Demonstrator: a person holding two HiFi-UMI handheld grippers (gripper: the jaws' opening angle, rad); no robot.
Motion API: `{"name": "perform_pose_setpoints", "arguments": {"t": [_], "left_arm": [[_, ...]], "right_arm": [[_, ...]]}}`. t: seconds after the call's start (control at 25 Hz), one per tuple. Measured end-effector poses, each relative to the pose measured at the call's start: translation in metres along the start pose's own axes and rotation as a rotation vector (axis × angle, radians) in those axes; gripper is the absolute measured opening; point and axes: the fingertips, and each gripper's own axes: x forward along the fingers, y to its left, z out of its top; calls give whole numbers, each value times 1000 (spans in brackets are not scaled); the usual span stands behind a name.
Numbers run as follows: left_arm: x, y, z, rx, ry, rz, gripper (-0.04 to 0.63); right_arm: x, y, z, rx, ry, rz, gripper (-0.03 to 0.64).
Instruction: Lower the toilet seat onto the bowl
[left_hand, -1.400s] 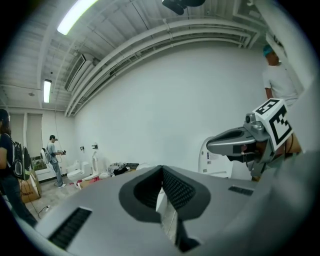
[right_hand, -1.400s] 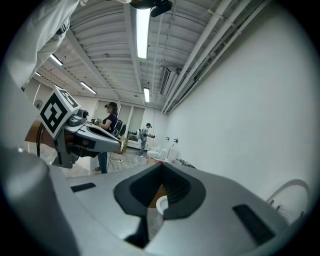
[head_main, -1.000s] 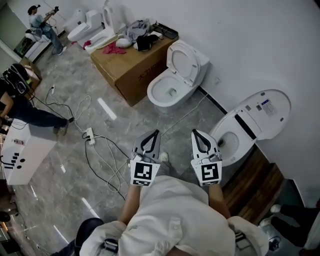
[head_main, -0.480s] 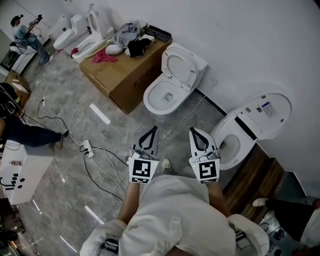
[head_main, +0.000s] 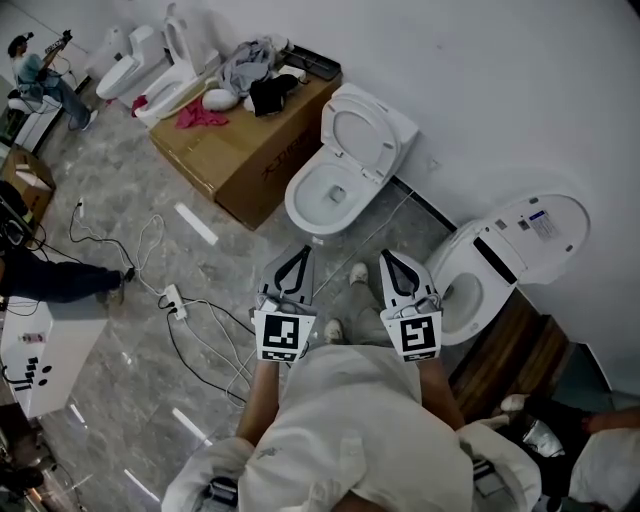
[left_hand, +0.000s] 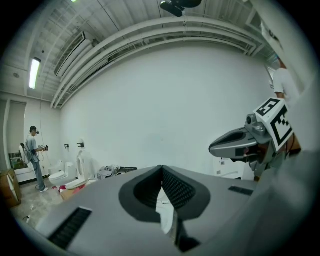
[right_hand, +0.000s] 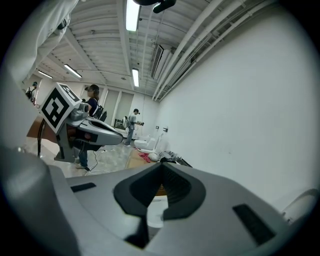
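Two grippers, left gripper (head_main: 302, 254) and right gripper (head_main: 388, 258), side by side above the floor (head_main: 120, 400); each has its jaws pressed together, nothing between. Four toilets: the middle bowl (head_main: 330, 195), its toilet seat (head_main: 362, 130) upright against the lid, ahead of both grippers and untouched; an open toilet (head_main: 470, 280) just beside the right gripper; a far toilet (head_main: 116, 68); a second far toilet (head_main: 178, 82). One cardboard box (head_main: 240, 150); one power strip (head_main: 172, 298).
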Motion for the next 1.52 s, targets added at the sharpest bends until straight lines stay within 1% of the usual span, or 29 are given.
{"name": "perform_pose_setpoints", "arguments": {"t": [0.4, 0.56, 0.92, 1.08, 1.24, 1.4, 1.52], "left_arm": [[84, 34, 8, -7, 21, 27, 14], [121, 47, 13, -21, 34, 49, 14], [191, 65, 18, -32, 65, 103, 12], [217, 72, 18, -39, 71, 124, 14], [240, 78, 11, -45, 83, 136, 14], [263, 83, 4, -52, 75, 136, 14], [279, 85, -2, -75, 65, 129, 14]], "right_arm": [[84, -58, 5, 2, -3, 50, 7], [120, -84, 7, 1, 1, 86, 7], [186, -136, -5, 24, 10, 169, 7], [210, -157, -19, 52, 9, 182, 7], [231, -170, -31, 52, 25, 198, 8], [247, -184, -43, 61, 40, 187, 8], [257, -192, -56, 62, 57, 177, 8]]}}
